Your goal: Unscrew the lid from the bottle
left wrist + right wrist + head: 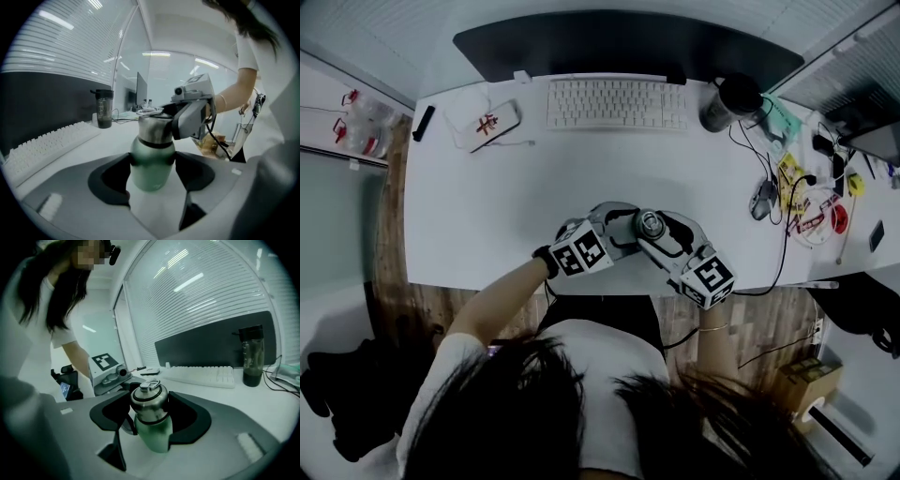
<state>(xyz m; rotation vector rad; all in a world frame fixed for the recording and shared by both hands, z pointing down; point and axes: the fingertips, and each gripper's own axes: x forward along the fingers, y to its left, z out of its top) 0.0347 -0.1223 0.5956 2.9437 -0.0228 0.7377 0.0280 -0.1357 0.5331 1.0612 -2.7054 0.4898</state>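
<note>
bottle (151, 161): green, upright at the desk's (581, 178) near edge, middle | left gripper (152, 174): clenched on bottle's green body, from the left | right gripper (151, 414): grasping the steel lid (149, 398), from the right | lid: on the bottle

A white table (487, 225) is seen, with a white keyboard (616, 103) laid along its far edge. A dark tumbler (733, 98) is stood just right of it and a white pouch (487, 125) laid to its left. A mouse (761, 199) and cables (787, 239) are spread at the right end, and a green bottle (151, 166) is seen near the front edge.
</note>
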